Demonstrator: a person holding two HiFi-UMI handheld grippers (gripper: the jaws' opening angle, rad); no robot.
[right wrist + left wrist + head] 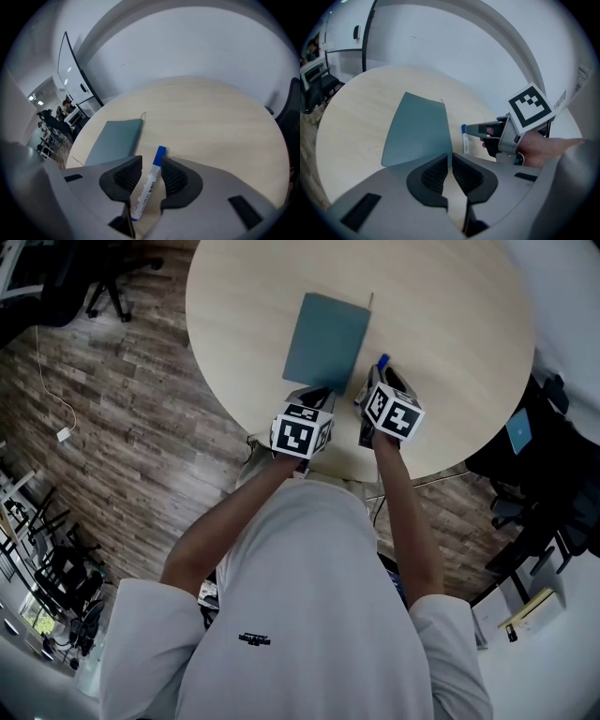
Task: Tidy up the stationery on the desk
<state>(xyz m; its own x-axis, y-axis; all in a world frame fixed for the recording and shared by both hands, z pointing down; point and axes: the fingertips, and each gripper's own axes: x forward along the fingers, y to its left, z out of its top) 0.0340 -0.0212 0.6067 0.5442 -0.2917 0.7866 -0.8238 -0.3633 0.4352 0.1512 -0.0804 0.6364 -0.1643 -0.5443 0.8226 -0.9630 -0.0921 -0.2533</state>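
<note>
A flat teal pencil pouch (326, 341) lies on the round pale wooden table (450, 315). My left gripper (314, 393) is at the pouch's near edge. In the left gripper view the jaws are shut (450, 161) on the near corner of the pouch (417, 131). A white marker with a blue cap (382, 361) lies just right of the pouch. My right gripper (389, 377) stands open over the marker. In the right gripper view the marker (149, 185) runs slanted between the jaws (151, 171); its cap touches the right pad, with a gap on the left.
The pouch's zipper pull (371, 299) sticks out at its far right corner. The table's near edge is right under both grippers. Office chairs (103, 287) stand on the wood floor at far left; dark chairs and bags (544, 456) crowd the right side.
</note>
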